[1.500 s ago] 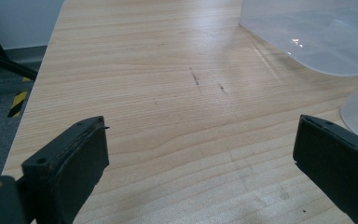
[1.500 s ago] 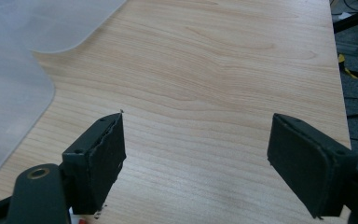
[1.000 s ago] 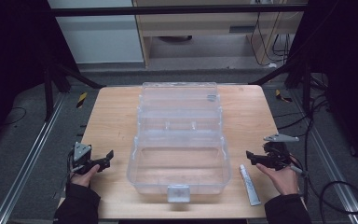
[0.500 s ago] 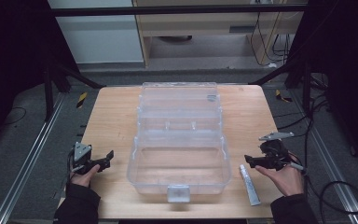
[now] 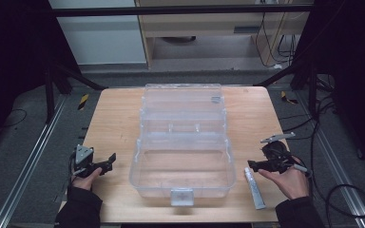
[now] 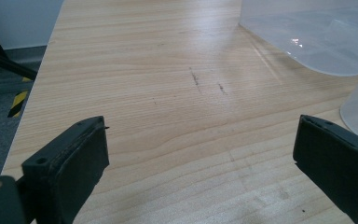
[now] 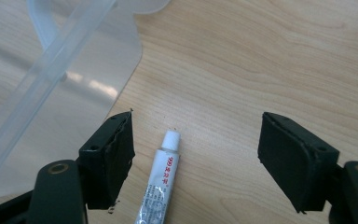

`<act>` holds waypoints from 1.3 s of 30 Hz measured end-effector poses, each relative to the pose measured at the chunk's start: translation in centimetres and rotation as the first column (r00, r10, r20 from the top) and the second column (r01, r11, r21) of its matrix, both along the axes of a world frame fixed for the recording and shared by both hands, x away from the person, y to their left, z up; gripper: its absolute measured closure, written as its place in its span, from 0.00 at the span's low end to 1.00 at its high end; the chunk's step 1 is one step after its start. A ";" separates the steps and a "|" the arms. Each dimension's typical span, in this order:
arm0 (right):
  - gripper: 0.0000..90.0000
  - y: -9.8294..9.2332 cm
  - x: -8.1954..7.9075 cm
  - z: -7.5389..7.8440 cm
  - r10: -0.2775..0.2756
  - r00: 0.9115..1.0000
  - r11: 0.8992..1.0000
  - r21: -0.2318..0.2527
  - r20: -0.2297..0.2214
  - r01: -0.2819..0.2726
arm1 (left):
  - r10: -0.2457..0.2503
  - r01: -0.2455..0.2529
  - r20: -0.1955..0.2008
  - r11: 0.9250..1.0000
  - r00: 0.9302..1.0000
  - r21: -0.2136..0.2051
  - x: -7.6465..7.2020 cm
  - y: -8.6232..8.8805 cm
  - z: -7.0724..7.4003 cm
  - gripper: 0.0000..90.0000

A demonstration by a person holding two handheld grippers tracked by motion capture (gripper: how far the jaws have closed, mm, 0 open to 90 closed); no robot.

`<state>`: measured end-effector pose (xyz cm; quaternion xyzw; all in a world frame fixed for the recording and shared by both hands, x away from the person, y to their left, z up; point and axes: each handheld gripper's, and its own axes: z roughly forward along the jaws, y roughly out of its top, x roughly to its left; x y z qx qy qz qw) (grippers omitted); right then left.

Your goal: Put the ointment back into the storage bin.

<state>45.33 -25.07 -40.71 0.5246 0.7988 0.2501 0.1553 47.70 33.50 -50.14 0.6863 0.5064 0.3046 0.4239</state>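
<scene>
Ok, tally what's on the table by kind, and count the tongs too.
Clear plastic box, lid open: 1
Small white tube: 1
Tongs, both open: 2, the left and the right
Total: 4

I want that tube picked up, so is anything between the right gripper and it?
Nothing visible: the right gripper is open above the tube, which lies on bare table beside the clear box.

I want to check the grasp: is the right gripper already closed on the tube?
No, the right gripper stands open, with the tube lying untouched on the table between its jaws.
</scene>
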 end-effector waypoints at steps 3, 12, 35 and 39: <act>0.32 0.2 0.0 -0.2 0.010 1.000 1.000 -0.010 -0.018 -0.010 | 0.000 0.000 0.000 1.000 1.000 -0.001 0.0 0.0 0.0 0.03; 0.36 0.8 0.2 -0.6 0.002 0.997 1.000 -0.026 -0.071 -0.004 | 0.000 0.000 0.000 1.000 1.000 -0.002 0.0 0.0 0.0 0.03; 0.51 1.5 0.2 -2.8 0.001 0.973 1.000 -0.026 -0.231 -0.007 | -0.002 0.002 0.000 1.000 1.000 -0.005 0.0 0.0 0.0 0.03; 0.54 1.3 0.3 -3.4 -0.008 0.966 1.000 -0.027 -0.258 0.001 | -0.002 0.002 -0.001 1.000 1.000 -0.003 0.0 0.1 0.0 0.03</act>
